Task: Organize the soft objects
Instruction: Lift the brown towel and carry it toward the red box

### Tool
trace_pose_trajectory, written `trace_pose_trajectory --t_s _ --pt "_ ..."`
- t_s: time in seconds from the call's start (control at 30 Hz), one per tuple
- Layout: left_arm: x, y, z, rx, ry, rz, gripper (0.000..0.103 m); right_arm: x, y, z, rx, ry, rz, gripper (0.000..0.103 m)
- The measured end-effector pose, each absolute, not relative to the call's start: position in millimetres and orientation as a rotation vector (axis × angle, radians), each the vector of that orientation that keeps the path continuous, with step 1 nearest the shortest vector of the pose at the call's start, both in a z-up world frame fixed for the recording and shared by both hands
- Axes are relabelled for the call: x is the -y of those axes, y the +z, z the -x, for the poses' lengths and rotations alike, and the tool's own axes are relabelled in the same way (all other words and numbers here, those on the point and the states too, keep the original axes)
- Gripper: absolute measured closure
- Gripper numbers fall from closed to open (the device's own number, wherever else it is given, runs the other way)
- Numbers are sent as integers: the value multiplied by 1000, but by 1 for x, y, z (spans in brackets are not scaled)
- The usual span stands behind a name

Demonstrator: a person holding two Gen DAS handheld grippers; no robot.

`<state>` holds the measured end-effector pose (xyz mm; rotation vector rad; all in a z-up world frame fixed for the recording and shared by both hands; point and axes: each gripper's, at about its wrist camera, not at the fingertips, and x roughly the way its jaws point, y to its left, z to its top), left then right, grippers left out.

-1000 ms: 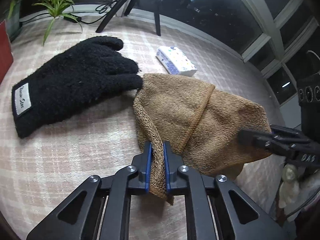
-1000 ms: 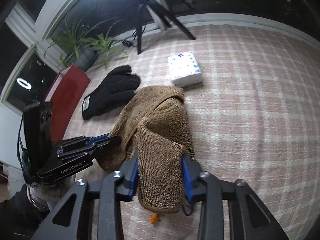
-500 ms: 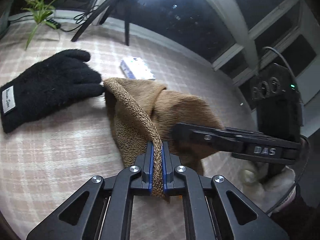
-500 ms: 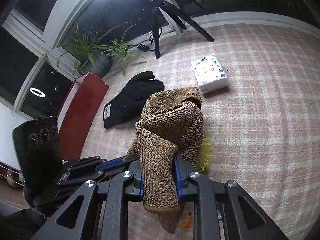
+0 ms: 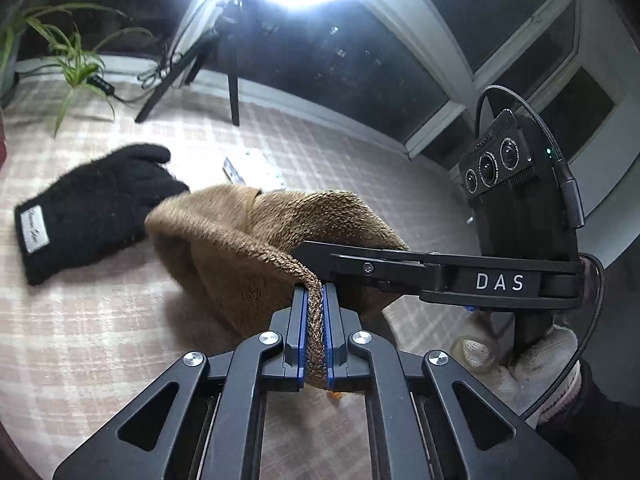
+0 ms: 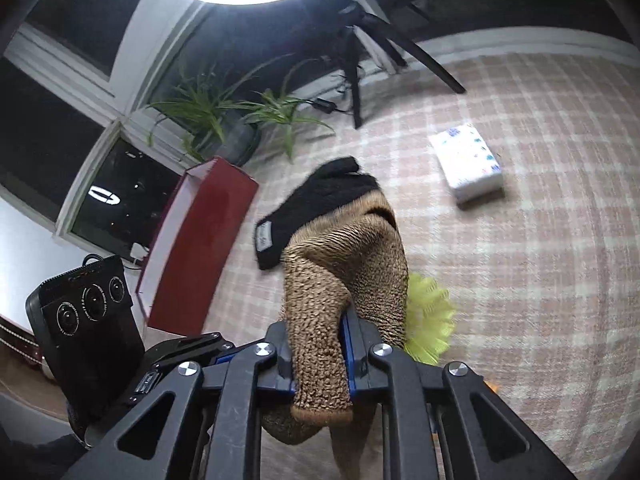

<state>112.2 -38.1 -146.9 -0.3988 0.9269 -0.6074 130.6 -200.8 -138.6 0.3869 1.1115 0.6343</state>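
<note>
A brown fuzzy towel (image 5: pixel 256 248) hangs lifted above the checked cloth, held by both grippers. My left gripper (image 5: pixel 314 300) is shut on one edge of it. My right gripper (image 6: pixel 320 344) is shut on another edge of the towel (image 6: pixel 352 256); it also shows from the side in the left wrist view (image 5: pixel 320 252). A black glove (image 5: pixel 88 204) with a white label lies flat to the left, also in the right wrist view (image 6: pixel 316 204), partly behind the towel. A yellow mesh puff (image 6: pixel 430 320) lies on the cloth under the towel.
A white tissue pack (image 6: pixel 468 160) lies further back on the cloth, also in the left wrist view (image 5: pixel 256 168). A red box (image 6: pixel 196 236) stands at the left edge. Potted plants (image 6: pixel 224 116) and tripod legs (image 5: pixel 232 92) are at the back.
Both grippers have raised the towel off the cloth and drawn close together. The yellow puff under it has come into view.
</note>
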Motion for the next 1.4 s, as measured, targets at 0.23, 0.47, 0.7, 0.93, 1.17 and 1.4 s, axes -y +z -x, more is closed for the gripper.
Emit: trace_pose_trajectory --t_s 0.23,0.47,0.7,0.93,1.17,1.4 --pt "11 -120 -102 -854 -569 406 98 168 -106 -131 -1064 705 -342 89" --pt "-33 -86 -97 -758 -498 415 98 111 -61 -137 -994 824 -283 89" --pt "-93 -52 -78 -646 -398 427 98 45 -25 -138 -938 947 -217 89" --pt "-144 -33 -62 -572 -292 430 98 -29 -5 -132 -911 1068 -143 89" --pt "-196 -36 -45 -551 -165 436 98 -108 -11 -126 -930 1165 -71 89" --pt "-243 -50 -35 -557 -49 458 98 -164 -28 -125 -963 1222 -33 89"
